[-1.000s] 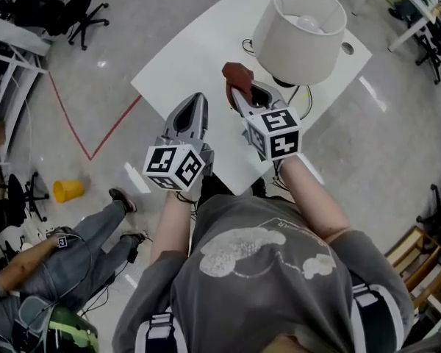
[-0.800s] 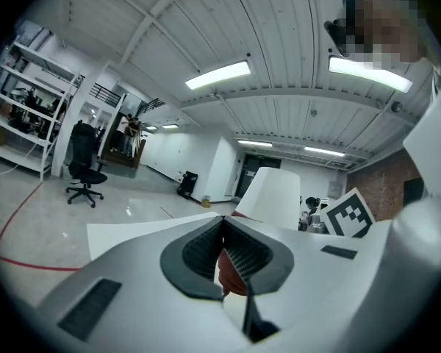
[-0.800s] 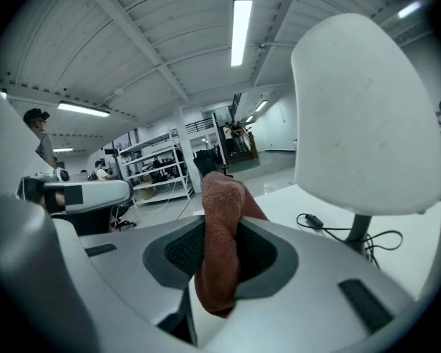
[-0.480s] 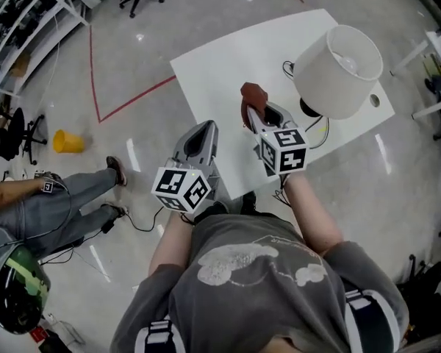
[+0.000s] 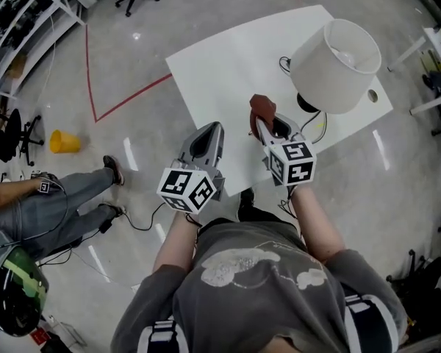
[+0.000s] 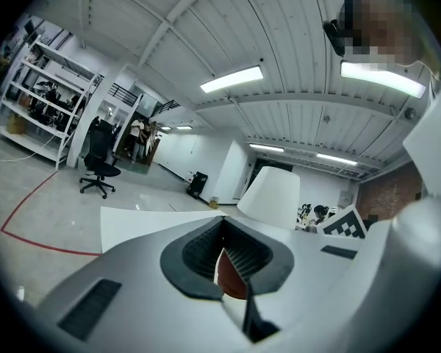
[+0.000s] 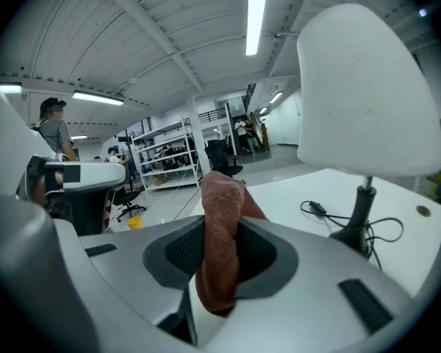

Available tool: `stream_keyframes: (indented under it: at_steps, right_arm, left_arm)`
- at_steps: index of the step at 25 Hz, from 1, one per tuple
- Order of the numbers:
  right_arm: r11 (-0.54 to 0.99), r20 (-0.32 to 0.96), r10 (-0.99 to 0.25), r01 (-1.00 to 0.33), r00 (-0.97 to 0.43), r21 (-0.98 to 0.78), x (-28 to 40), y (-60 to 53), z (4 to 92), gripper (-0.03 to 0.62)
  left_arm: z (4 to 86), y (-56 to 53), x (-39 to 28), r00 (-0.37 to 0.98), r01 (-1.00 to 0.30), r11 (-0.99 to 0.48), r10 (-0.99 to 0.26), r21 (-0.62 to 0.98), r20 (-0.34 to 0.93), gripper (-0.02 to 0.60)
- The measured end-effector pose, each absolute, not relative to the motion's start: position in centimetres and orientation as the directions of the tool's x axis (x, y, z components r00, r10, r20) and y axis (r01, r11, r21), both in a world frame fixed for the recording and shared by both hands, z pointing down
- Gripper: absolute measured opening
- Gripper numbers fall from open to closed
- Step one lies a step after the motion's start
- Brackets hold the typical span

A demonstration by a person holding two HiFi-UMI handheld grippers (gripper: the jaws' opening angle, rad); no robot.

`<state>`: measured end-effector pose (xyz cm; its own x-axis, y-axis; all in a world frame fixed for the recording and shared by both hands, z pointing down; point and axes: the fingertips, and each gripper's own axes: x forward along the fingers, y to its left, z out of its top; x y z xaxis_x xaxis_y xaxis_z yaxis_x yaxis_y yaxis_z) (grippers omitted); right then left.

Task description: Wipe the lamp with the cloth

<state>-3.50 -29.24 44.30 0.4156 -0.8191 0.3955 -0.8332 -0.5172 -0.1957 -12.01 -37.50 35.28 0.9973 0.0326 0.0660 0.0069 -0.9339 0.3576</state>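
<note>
Right gripper view: right gripper point(image 7: 219, 250) clamped on the rust-brown cloth point(image 7: 221, 197), near and left of the white lamp point(image 7: 364, 87) on the table point(image 5: 220, 57). Left gripper point(image 6: 222, 235) jaws together, empty, above the table's near edge

Leaving broad bare desk point(image 5: 220, 57) ahead of the left tongs point(image 5: 212, 132) and off to their left, open for passing straight forward. Crowding the desk's right end with the lamp point(image 5: 331, 76): wide shade point(image 5: 345, 46) overhanging the dark base point(image 5: 306, 103), closing off the way down from above there. Trailing a cord point(image 5: 320, 127) in loops beside the base, just right of the right tongs point(image 5: 263, 123), cloth point(image 5: 260, 107) bunched at their tip. Showing open air between shade and cloth, and between the two tongs. Sitting well away left on the floor point(image 5: 132, 43): a person point(image 5: 59, 208).
</note>
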Motion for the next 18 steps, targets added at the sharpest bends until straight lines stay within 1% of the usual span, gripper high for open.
stream_keyframes:
  at_steps: [6,11,18]
  right_arm:
    - [-0.493,0.388,-0.831,-0.851,0.399,-0.181,-4.9,-27.2,44.3,0.097]
    - [-0.475,0.361,-0.843,-0.866,0.398,-0.156,-7.9,-25.3,43.3,0.097]
    - [-0.474,0.374,-0.840,-0.867,0.394,-0.152,-13.1,-20.7,43.7,0.097]
  left_arm:
    - [35.3,-34.4,-13.8,0.998,0.018,-0.932,0.039,0.361,0.052,0.007]
    - [35.2,-32.4,-18.2,0.999,0.003,-0.934,0.015,0.358,0.033,0.007]
    - [35.4,-28.7,-24.9,0.999,-0.037,-0.930,-0.032,0.365,0.019,0.008]
